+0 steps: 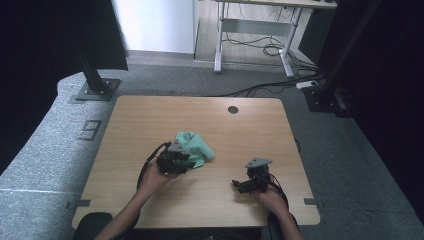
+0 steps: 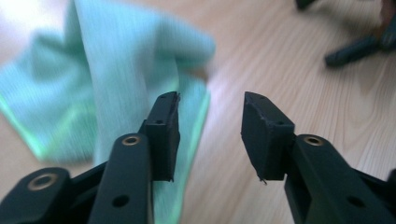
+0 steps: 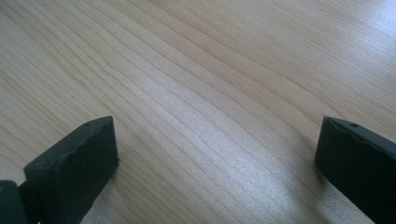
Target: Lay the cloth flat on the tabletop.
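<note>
Mint-green cloth [image 1: 195, 147] lies crumpled on the wooden table [image 1: 150, 120], soft and finely ribbed, with a brighter green hem along its folded edges. In the left gripper view the cloth [image 2: 107, 79] spreads just ahead of and to the left of the left gripper [image 2: 210, 128], under its left finger; the jaws stand partly apart with nothing between them. The right gripper [image 1: 239, 185] rests well apart from the cloth, its fingers [image 3: 74, 158] spread wide over bare wood. On the grey floor beside the table is a mark like a "9" [image 1: 90, 130].

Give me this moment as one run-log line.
left gripper: open, nothing between jaws, beside green cloth | cloth: crumpled on table | right gripper: open, over bare wood
</note>
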